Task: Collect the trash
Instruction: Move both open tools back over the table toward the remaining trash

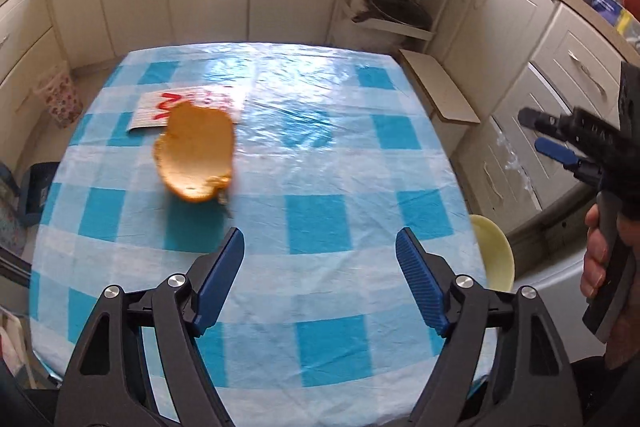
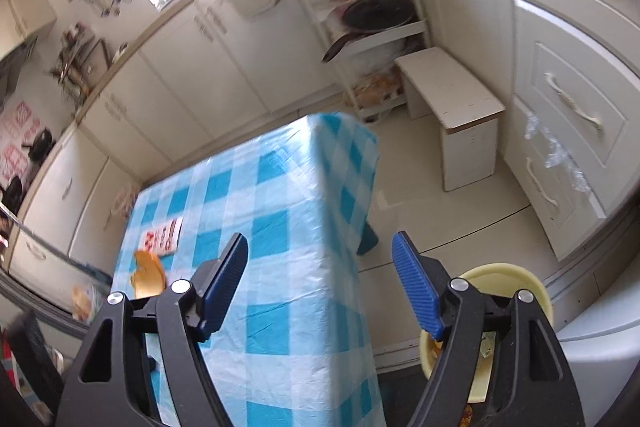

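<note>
Your left gripper [image 1: 320,267] hangs over the table's [image 1: 360,163] near edge, jaws wide apart with nothing between them. The peel [image 1: 196,157] lies far left on the cloth, overlapping a packet [image 1: 152,113]. Your right gripper [image 2: 320,275] gapes empty off the table's right side, above the yellow bin [image 2: 524,279].

One orange peel [image 1: 195,157], one printed packet [image 1: 150,111], one yellow bowl [image 2: 520,277], two claws.

A peel [image 1: 196,157] is laid on the table [image 1: 320,187] beside a packet [image 1: 152,107], near its far-left corner; a bowl [image 1: 494,253] is set off its right edge.
</note>
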{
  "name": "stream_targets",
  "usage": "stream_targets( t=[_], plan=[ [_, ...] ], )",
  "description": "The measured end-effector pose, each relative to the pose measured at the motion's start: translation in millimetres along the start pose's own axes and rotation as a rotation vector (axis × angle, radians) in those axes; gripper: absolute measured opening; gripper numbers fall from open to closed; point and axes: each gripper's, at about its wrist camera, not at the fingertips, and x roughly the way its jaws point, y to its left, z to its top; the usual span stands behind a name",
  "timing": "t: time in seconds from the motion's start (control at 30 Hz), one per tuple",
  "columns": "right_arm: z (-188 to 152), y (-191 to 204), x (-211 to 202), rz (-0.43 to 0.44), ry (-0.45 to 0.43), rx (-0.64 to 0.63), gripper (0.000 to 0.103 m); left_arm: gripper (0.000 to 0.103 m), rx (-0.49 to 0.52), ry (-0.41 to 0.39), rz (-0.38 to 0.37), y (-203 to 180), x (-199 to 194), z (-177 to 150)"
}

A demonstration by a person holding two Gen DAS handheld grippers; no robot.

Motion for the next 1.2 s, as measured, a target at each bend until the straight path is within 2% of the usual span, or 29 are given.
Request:
stream_targets(
  t=[0.23, 0.4, 0.5, 0.7, 0.87, 1.0, 1.07, 1.2],
  plan=[
    [-25.8, 93.1, 52.7, 0.050, 0.116, -0.207, 0.072, 0.081, -0.233, -0.065, 0.108, 115.9, -13.9, 27.2],
    [-46.6, 153.6, 86.5, 0.085, 0.165, -0.319, 0.072, 0.082, -0.317, -0.074, 0.160, 174.1, 10.7, 59.6],
    [-56.1, 180.6, 106.2, 0.104, 0.195, -0.359, 0.072, 0.082, -0.284, -0.062, 0.170, 183.4, 36.5, 79.0],
    [-63.5, 217.2, 132.6, 0.121, 0.181, -0.396, 0.072, 0.082, -0.151, -0.082, 0.168, 182.8, 77.5, 125.7],
    [-65.4, 223.7, 148.5, 0.066, 0.168, -0.426, 0.072, 0.082, -0.080, -0.086, 0.176, 178.1, 111.7, 157.2],
    [-70.6, 227.0, 160.1, 0.012, 0.176, -0.472, 0.072, 0.082, -0.107, -0.058, 0.175, 182.9, 140.1, 169.3],
    [-73.1, 227.8, 165.7, -0.004, 0.184, -0.496, 0.072, 0.082, -0.096, -0.045, 0.200, 184.5, 151.6, 172.1],
    [-75.7, 229.9, 173.1, -0.012, 0.200, -0.522, 0.076, 0.082, -0.070, -0.002, 0.319, 187.2, 172.0, 173.5]
  ],
)
